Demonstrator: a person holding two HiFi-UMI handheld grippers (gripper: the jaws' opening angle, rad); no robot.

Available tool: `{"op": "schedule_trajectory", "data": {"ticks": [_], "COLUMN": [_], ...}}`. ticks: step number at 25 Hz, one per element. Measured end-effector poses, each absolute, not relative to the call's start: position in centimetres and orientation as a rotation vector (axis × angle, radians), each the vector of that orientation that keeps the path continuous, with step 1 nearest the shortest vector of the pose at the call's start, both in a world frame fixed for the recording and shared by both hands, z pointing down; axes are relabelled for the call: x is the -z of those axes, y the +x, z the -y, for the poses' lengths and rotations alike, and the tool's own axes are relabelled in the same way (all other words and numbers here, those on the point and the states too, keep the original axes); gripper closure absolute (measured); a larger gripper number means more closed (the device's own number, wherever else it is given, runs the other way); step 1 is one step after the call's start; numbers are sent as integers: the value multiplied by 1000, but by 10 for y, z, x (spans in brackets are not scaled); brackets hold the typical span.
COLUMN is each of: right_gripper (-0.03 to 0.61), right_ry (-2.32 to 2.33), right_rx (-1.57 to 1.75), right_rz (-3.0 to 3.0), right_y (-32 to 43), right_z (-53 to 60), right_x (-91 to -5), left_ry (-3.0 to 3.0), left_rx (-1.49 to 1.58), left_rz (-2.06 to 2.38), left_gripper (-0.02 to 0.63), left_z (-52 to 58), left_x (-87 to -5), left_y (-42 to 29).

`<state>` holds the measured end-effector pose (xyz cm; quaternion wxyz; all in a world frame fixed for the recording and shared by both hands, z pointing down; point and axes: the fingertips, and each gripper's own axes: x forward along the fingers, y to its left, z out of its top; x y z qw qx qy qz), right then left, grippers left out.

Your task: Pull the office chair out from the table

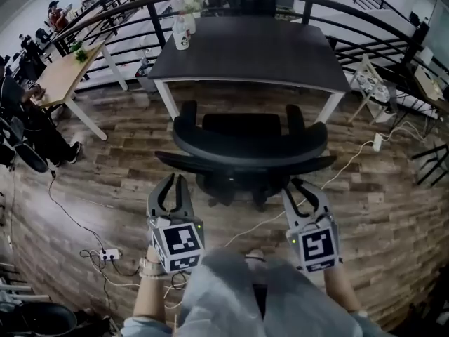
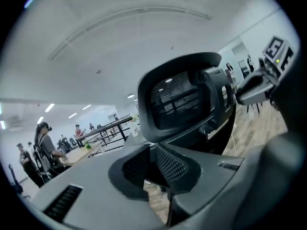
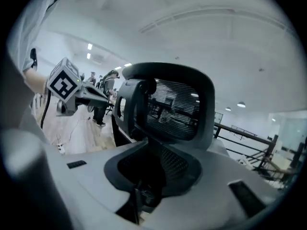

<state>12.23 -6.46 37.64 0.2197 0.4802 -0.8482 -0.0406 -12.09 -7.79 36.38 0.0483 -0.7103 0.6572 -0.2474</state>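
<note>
Black mesh-back office chair (image 1: 249, 142) stands on wood floor (image 1: 105, 181), close to near edge of dark table (image 1: 245, 55), between its white legs. Backrest faces the person, one armrest each side of the seat, base mostly hidden under it. The back has a curved top rim and a wide lower bar.

Just behind that bar sit left gripper (image 1: 172, 181) and right gripper (image 1: 303, 186), one per side. Both have jaws drawn together at the tips with nothing between them, so neither has hold of the chair.

Likely risks:
- Pulling back now moves nothing; the jaws must spread and bite the back first.
- A harder pull on one side probably swivels the seat instead of rolling the chair.
- White cable (image 1: 349, 163) trails across the floor beside the base, and castors could snag or ride over it.
- The person's body is close behind, so the chair could bump into it.
</note>
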Motion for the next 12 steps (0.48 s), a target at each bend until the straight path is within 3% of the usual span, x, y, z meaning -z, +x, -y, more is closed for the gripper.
{"op": "schedule_trajectory", "data": {"ticks": [5, 12], "right_gripper": [571, 574], "right_ry": [1403, 1469], "right_rx": [-4, -100], "right_rz": [2394, 2488], "right_y": [121, 113], "right_z": [61, 56], "right_x": [-375, -361], "left_ry": [-2321, -2510], "left_rx": [636, 571], "left_rz": [-2017, -1946], "left_gripper": [603, 603], "left_z": [68, 58], "left_x": [-356, -353], "left_y": [-100, -63]}}
